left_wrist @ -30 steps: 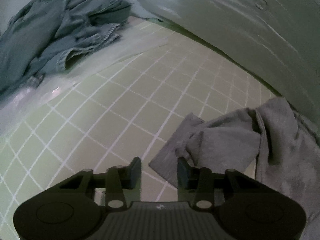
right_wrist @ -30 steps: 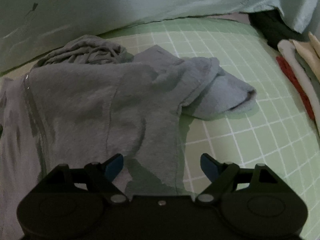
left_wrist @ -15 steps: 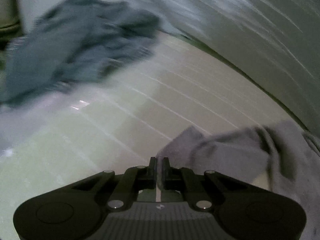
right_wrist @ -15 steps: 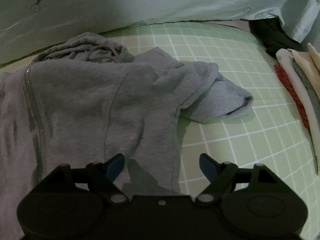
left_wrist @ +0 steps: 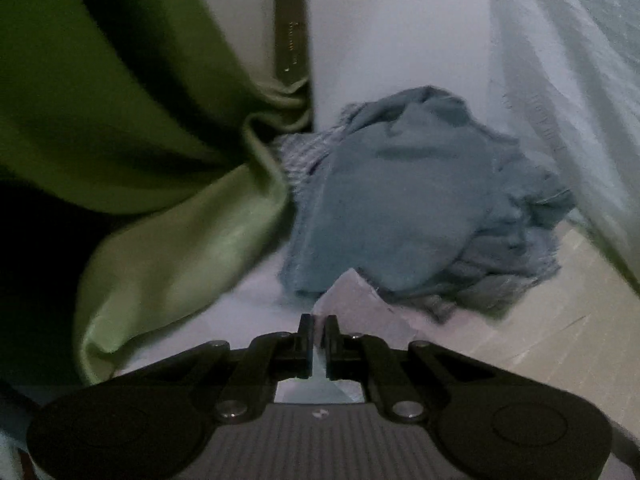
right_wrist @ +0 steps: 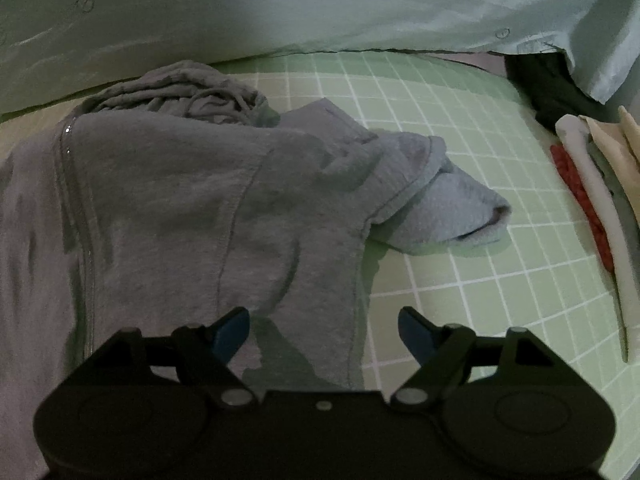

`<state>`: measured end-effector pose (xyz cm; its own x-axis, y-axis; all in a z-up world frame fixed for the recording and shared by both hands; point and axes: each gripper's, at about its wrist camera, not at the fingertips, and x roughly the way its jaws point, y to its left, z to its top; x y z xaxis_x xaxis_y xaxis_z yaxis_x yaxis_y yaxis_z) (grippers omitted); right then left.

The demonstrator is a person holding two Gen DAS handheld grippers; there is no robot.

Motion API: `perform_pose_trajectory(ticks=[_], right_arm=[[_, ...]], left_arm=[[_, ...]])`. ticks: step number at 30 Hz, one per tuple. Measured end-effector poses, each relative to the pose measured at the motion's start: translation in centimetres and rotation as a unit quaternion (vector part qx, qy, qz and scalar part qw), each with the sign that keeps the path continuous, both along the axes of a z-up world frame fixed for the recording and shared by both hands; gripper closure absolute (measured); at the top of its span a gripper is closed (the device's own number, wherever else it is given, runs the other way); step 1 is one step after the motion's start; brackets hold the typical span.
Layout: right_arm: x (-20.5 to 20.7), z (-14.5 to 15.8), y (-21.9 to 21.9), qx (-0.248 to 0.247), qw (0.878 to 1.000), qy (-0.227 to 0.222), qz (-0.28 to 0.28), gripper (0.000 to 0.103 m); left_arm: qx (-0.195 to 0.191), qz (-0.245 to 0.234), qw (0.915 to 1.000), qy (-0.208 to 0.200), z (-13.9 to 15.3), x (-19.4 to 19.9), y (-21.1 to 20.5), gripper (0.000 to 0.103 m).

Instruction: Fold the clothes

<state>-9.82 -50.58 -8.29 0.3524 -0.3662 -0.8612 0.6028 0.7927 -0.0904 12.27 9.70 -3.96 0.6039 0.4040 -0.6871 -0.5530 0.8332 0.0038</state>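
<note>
A grey zip hoodie (right_wrist: 168, 216) lies spread on the green checked mat (right_wrist: 480, 280), hood bunched at the far side and one sleeve (right_wrist: 452, 212) folded out to the right. My right gripper (right_wrist: 323, 330) hovers open and empty over the hoodie's near hem. My left gripper (left_wrist: 319, 322) is shut on a corner of the grey hoodie fabric (left_wrist: 356, 300), which rises from between its fingers. The rest of the hoodie is out of the left wrist view.
A crumpled blue garment (left_wrist: 408, 204) lies ahead of the left gripper, beside a green curtain (left_wrist: 132, 128) and a pale wall. Pale bedding (right_wrist: 320, 4) runs along the mat's far side. Folded white, cream and red clothes (right_wrist: 592, 200) and a dark item (right_wrist: 548, 88) sit at right.
My left gripper closed on the hoodie corner and swung left with it, so its view now faces the blue garment and curtain. The right gripper stayed open and nearly still.
</note>
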Motion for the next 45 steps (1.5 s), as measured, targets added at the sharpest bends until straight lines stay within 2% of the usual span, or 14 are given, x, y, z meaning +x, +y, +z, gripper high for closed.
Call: perform_pose_trajectory(ticks=[6,10,14,16,19,23,26,31,32,34,36,38,41,45], right_arm=[[0.0,0.2,0.3,-0.008,1.000,0.002,0.007,0.021],[-0.1,0.5,0.2,-0.012,1.000,-0.004,0.005,0.021],[-0.7,1.1,-0.9,-0.017,0.999,-0.028,-0.018,0.021],[-1.5,1.5,-2.6,-0.018,0.997,-0.052,-0.047,0.020],[-2.7,1.9,-5.7,-0.010,0.990,-0.090,-0.105,0.020],[-3.9,1.5,-10.8,0.007,0.973,-0.140,-0.185,0.020],[-3.5,0.3,-13.8,0.008,0.971,-0.131,-0.200,0.022],[-3.0,-1.8,-16.4,0.057,0.970,-0.129,-0.200,0.034],[-2.9,-2.2,-16.6,0.065,0.969,-0.131,-0.198,0.043],[-3.0,-2.5,-16.6,0.065,0.970,-0.137,-0.190,0.077],[-3.6,-2.0,-16.6,0.064,0.970,-0.156,-0.175,0.089],[-5.1,-0.3,-15.6,0.052,0.967,-0.189,-0.164,0.090],[-7.4,2.3,-12.9,0.008,0.971,-0.200,-0.133,0.091],[-9.5,0.7,-9.1,0.021,0.987,-0.134,-0.091,0.090]], left_arm=[[-0.035,0.021,0.9985,0.035,-1.7,-1.4,-0.2,0.090],[-0.080,-0.005,0.9965,0.026,-1.6,-2.4,-2.2,0.061],[-0.102,-0.046,0.9931,0.035,-1.4,-2.2,-6.7,0.030],[-0.119,-0.082,0.9884,0.046,-1.4,-1.8,-9.6,0.020],[-0.136,-0.142,0.9779,0.071,-1.5,-1.0,-14.1,0.017],[-0.134,-0.218,0.9619,0.096,-1.3,-0.8,-20.1,0.014],[-0.128,-0.251,0.9533,0.108,-1.2,-1.0,-23.6,0.012],[-0.122,-0.293,0.9400,0.125,-1.0,-1.3,-27.8,0.012],[-0.118,-0.299,0.9381,0.129,-1.0,-1.5,-28.4,0.012],[-0.111,-0.311,0.9340,0.137,-1.1,-1.8,-29.6,0.012],[-0.107,-0.321,0.9303,0.143,-1.0,-2.1,-30.4,0.012],[-0.107,-0.331,0.9264,0.144,-0.9,-2.5,-31.0,0.012],[-0.101,-0.347,0.9202,0.149,-0.9,-3.3,-31.7,0.011],[-0.099,-0.363,0.9114,0.167,-1.3,-3.9,-32.4,0.011]])
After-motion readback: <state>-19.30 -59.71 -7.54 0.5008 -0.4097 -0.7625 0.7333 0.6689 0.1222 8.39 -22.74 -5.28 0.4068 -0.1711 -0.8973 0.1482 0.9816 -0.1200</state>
